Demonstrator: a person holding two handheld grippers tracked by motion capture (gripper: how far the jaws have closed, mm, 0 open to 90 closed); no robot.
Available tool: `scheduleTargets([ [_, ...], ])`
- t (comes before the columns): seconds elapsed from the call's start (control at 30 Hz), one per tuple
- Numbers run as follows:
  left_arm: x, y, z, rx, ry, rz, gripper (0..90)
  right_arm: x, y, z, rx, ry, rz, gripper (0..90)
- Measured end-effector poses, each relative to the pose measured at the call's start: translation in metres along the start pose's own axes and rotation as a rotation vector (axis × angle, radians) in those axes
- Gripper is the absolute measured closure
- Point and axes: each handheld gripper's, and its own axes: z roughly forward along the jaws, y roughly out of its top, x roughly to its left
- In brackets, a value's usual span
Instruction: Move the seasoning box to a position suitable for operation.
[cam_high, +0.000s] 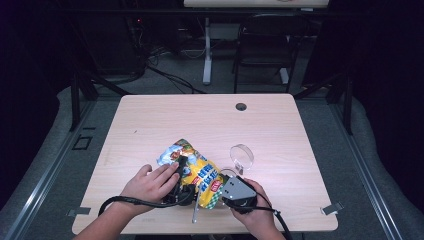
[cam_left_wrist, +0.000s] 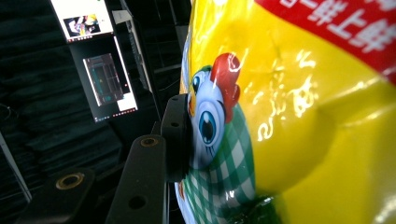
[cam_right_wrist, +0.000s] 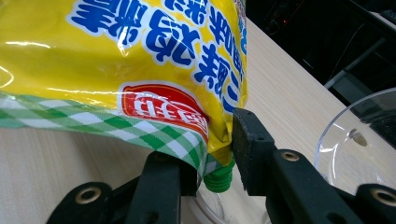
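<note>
Big wooden bench (cam_high: 150, 125), yellow pouch (cam_high: 197, 172) near its front edge. Left hand-held gripper (cam_high: 182, 167) is clamped on the pouch's body, right hand-held gripper (cam_right_wrist: 215, 154) squeezes its corner beside the green cap (cam_right_wrist: 218, 181). Clear bowl (cam_high: 242, 156) sits just beside it.

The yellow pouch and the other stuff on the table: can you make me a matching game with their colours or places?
Things:
1. pouch
2. cap of the pouch
3. clear bowl
4. left tool

Colours or places:
A. green, between the right tool's jaws
B. see-through, on the table right of the pouch
C. mostly yellow, with a cartoon chicken
D. black, pressing on the pouch's side

Pairs: 1-C, 2-A, 3-B, 4-D
</note>
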Motion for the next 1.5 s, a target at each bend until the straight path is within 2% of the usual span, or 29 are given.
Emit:
scheduleTargets([
  [0.43, 0.0027, 0.0005, 0.0003, 0.003, 0.003, 0.029, 66.7, -0.0020, -0.0005, 0.0009, -0.004, 0.011, 0.028, 71.6],
  [0.83, 0.0049, -0.0022, 0.0003, 0.019, 0.012, 0.069, 66.9, -0.0021, 0.0024, 0.0060, -0.005, 0.026, 0.027, 71.2],
  [1.03, 0.0037, 0.0006, -0.0006, 0.020, 0.038, 0.076, 66.9, -0.0019, 0.0016, 0.0054, -0.004, 0.025, 0.031, 71.0],
  [1.07, 0.0029, 0.0010, -0.0007, 0.015, 0.065, 0.082, 67.0, -0.0024, 0.0014, 0.0049, -0.006, 0.024, 0.030, 70.7],
  [1.13, 0.0033, 0.0016, -0.0013, 0.021, 0.057, 0.086, 67.1, -0.0025, 0.0012, 0.0049, -0.009, 0.023, 0.030, 70.6],
  [1.2, 0.0031, 0.0027, -0.0019, 0.025, 0.074, 0.105, 67.1, -0.0024, 0.0008, 0.0049, -0.005, 0.025, 0.028, 70.6],
  [1.5, 0.0057, 0.0040, -0.0037, 0.031, 0.084, 0.137, 67.3, -0.0018, 0.0006, 0.0048, -0.010, 0.026, 0.029, 70.6],
])
